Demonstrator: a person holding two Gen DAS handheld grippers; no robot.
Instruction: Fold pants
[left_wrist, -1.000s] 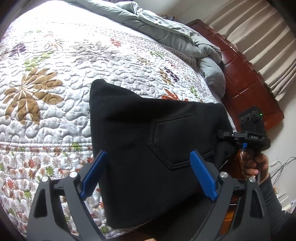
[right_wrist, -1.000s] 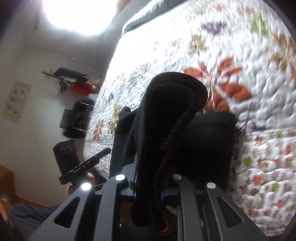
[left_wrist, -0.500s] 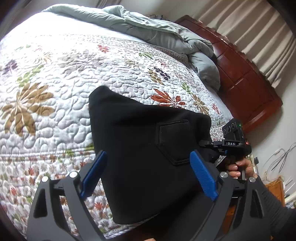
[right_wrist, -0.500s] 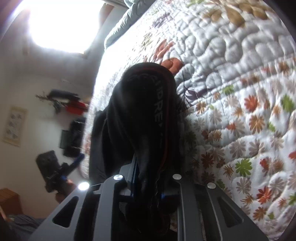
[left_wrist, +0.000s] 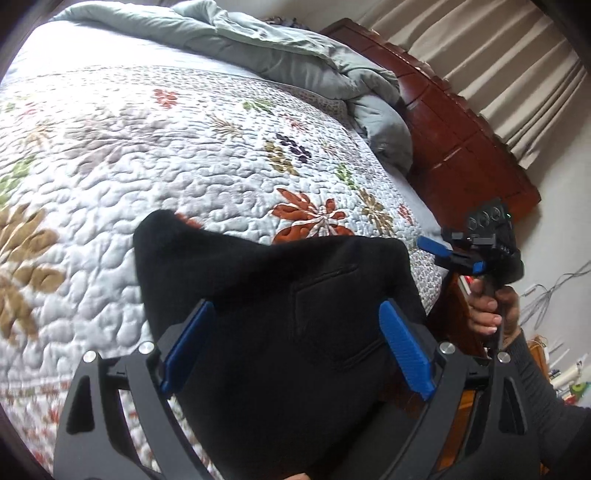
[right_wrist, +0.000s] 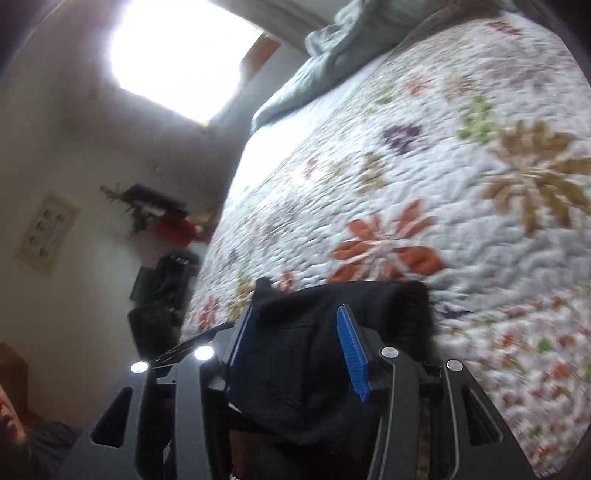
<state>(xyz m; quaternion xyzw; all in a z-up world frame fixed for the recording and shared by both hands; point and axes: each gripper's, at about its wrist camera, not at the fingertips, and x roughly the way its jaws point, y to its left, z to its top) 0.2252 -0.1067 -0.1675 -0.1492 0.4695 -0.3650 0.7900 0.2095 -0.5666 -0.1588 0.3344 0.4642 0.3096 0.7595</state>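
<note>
The left gripper (left_wrist: 295, 347) has its blue fingers (left_wrist: 404, 350) wide apart, w/ nothing between them; they hang above the black pants (left_wrist: 280, 332) and I cannot tell if they touch the cloth. The right gripper (right_wrist: 297, 350) also has its fingers (right_wrist: 352, 354) parted, approx. half open, and they hold nothing. In the right wrist view the pants (right_wrist: 332, 314) lie just in front of and under this gripper; contact is not clear there. In the left wrist view the right gripper (left_wrist: 452, 254) is apart from the pants, just beside their right corner.

The pants lie folded on the bed (left_wrist: 184, 147), near its front edge and close to the front right corner, w/ a back pocket (left_wrist: 332, 317) facing up. The near part hangs a bit over the front edge.

Only the left wrist view shows the right hand (left_wrist: 491, 310) that grips the handle from below, dark sleeve on the arm, the gripper pointing to the left over the bed's edge. It also shows the wooden headboard (left_wrist: 461, 129), the curtain (left_wrist: 498, 55), and the grey blanket (left_wrist: 295, 55) bunched at the far edge. Only the right wrist view shows the bright window (right_wrist: 177, 55), a picture on the wall (right_wrist: 46, 232) and dark bags (right_wrist: 166, 280) beside the bed; this view is blurred.
</note>
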